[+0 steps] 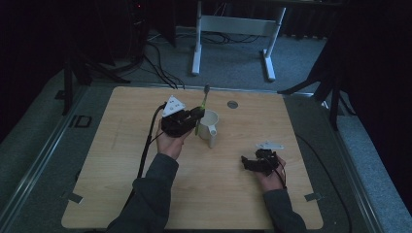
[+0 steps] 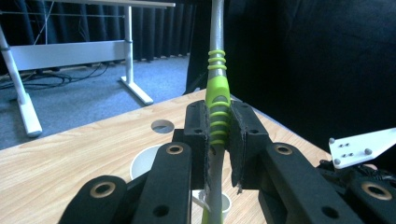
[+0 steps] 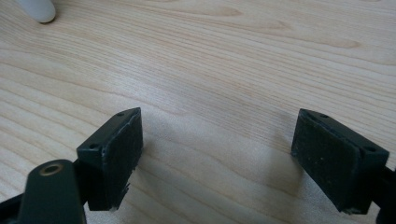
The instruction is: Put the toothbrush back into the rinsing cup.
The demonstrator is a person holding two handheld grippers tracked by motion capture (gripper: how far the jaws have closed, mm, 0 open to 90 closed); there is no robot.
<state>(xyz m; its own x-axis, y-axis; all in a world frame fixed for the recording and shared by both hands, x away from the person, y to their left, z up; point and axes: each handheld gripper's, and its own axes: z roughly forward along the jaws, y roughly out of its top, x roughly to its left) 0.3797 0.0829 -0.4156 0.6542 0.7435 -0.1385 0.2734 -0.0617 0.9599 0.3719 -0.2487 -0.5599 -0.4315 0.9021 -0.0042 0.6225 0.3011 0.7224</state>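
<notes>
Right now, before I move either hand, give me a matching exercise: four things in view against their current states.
1. Green-and-grey toothbrush
2. White ceramic mug with a handle
3. Left gripper
4. Right gripper

A. Open, over bare wood
B. Stands on the light wooden table
C. Upright, lower end in the mug
D. Shut on the toothbrush

Pairs: 1-C, 2-B, 3-D, 4-A
</notes>
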